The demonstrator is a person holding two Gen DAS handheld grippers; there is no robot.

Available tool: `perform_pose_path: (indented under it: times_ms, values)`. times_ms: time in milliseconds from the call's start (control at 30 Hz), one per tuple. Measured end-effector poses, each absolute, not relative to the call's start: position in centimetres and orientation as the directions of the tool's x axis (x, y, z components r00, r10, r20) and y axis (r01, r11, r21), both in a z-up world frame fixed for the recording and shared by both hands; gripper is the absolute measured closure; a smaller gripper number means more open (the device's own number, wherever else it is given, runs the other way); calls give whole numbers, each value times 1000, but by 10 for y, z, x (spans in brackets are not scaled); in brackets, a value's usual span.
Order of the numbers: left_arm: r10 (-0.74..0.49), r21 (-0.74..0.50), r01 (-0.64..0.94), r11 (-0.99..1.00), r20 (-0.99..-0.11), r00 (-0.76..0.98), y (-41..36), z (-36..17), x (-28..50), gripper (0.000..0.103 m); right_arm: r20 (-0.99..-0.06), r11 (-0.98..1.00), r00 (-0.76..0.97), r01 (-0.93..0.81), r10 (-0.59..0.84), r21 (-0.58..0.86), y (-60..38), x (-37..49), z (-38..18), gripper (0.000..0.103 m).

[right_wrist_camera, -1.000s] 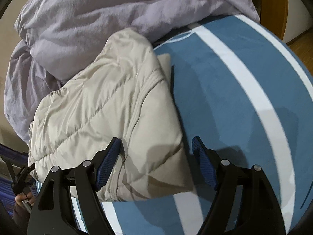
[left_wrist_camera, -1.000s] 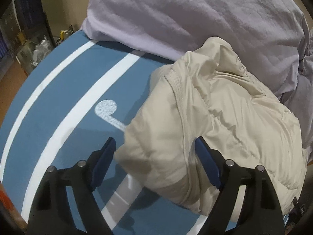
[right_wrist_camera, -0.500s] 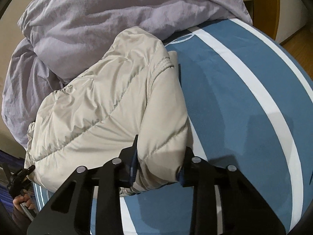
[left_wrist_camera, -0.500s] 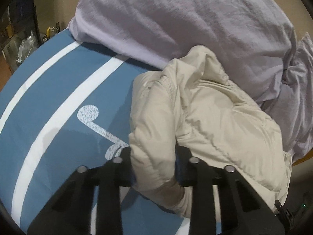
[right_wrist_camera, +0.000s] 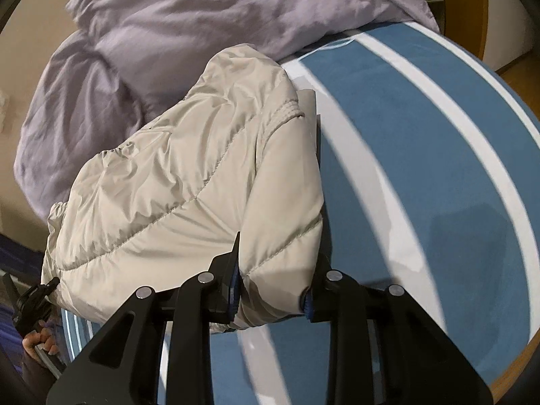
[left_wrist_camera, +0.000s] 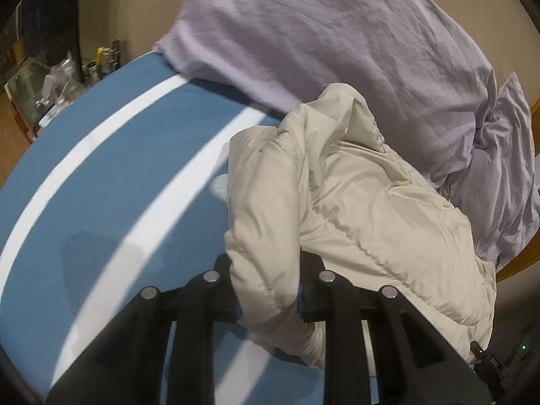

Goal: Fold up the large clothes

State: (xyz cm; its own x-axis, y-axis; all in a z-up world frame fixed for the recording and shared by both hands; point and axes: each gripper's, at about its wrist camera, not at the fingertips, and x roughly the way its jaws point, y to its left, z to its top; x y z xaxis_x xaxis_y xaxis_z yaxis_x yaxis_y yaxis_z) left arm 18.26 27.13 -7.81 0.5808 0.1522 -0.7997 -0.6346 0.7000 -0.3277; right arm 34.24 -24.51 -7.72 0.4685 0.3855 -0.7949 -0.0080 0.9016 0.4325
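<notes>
A blue, white-striped bed cover [left_wrist_camera: 111,182] is filling the lower frame, a lilac duvet [left_wrist_camera: 320,33] lying above. The left tool [left_wrist_camera: 268,298] and right tool [right_wrist_camera: 271,295] are each clamping the beige puffer jacket [right_wrist_camera: 175,195].

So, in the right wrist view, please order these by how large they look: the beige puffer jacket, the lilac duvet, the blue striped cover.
1. blue striped cover and beige puffer jacket: about alike, and the jacket lies nearer the camera, so no ranking.
2. lilac duvet: somewhat smaller, partly cut off by the picture's edge.
</notes>
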Motion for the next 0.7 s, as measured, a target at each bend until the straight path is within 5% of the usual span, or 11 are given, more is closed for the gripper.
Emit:
perform_pose_path:
  times_ms: [333,500,600,700]
  values:
    - [164,-315,-649,692,-808,567,280,-86,116,75,-793,907,471,-41,387,419,-226,293,-77,67]
    - [192,-274,-677,683,-827,529,281,-86,120,57,-815,955,523,7,249,297,-228,295,-62,32]
    - [204,-260,-690,675,-834,513,284,-89,119,39,-798,970,572,17,189,242,-230,296,-48,28]
    - [183,-279,-700,657,-842,508,286,-94,122,31,-785,979,596,-10,169,203,-220,299,-35,28]
